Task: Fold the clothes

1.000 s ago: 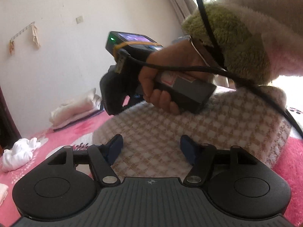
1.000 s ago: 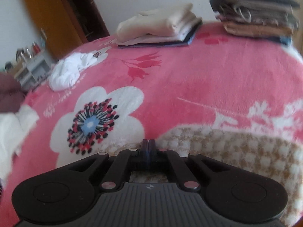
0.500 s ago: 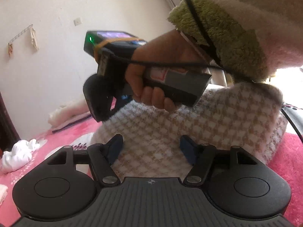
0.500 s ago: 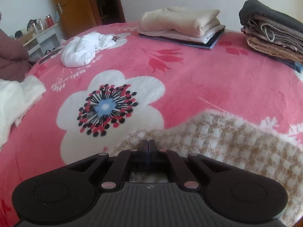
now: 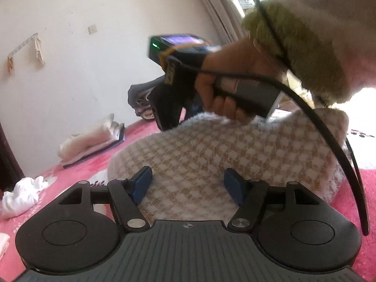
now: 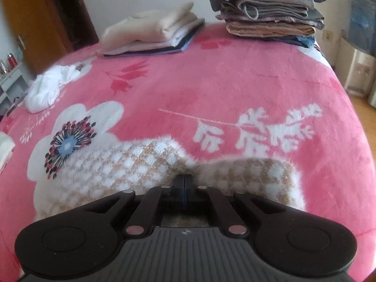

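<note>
A fluffy white-and-tan checked garment lies on the pink floral blanket. My left gripper stands open low over the garment's near part, with one blue pad on each side of the cloth and neither pressing on it. A hand in a fuzzy cream-and-green sleeve holds my right gripper at the garment's far edge. In the right wrist view the right gripper is shut, and the checked garment puckers into a pinch at its fingertips.
A cream folded stack and a taller dark and tan folded stack sit at the bed's far side. A crumpled white garment lies at the left. A wooden door stands beyond, and the bed's edge drops off at the right.
My right gripper has swung across the garment's far edge, first left, then right, and its view has turned toward the dark stack. The cloth now bunches at its tips. The left gripper has stayed put.
</note>
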### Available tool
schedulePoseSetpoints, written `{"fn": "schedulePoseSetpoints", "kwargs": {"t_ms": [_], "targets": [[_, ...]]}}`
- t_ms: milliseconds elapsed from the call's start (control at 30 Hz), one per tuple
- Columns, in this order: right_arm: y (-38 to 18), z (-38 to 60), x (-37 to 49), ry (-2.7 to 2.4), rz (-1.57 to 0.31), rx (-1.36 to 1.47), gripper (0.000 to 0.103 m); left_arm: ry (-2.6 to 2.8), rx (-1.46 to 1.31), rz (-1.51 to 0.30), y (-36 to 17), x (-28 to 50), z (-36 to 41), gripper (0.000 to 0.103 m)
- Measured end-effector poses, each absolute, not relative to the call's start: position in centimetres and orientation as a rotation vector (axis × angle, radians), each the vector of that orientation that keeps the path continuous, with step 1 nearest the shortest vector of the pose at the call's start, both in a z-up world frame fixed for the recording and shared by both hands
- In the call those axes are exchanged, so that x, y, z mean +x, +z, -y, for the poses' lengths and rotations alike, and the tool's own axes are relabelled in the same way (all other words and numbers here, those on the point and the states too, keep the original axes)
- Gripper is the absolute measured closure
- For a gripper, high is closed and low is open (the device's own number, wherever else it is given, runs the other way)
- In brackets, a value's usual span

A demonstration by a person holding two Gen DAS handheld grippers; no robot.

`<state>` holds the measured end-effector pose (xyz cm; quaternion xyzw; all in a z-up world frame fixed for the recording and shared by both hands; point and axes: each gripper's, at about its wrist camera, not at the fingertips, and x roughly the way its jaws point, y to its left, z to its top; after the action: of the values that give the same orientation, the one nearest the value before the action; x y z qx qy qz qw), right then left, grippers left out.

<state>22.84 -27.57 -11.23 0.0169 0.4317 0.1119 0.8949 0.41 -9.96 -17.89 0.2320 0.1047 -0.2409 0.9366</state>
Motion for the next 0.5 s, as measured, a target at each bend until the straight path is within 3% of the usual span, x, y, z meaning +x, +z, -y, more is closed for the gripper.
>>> {"fn": "schedulePoseSetpoints", "kwargs": {"t_ms": [200, 367, 500], "targets": [[-7.1, 30.4, 20.4, 0.141, -0.805, 0.03, 0.103, -0.499, 0.477, -0.218, -17.7, 0.2, 9.7, 0.035], [-11.6, 31.8, 21.3, 0.116, -0.876, 0.033, 0.103, -0.52, 0.499, -0.217, -17.4, 0.2, 9.8, 0.034], [-7.4, 32.3, 20.0, 0.126, -0.862, 0.011, 0.103, -0.533, 0.494, -0.218, -17.3, 0.4, 9.4, 0.033]]}}
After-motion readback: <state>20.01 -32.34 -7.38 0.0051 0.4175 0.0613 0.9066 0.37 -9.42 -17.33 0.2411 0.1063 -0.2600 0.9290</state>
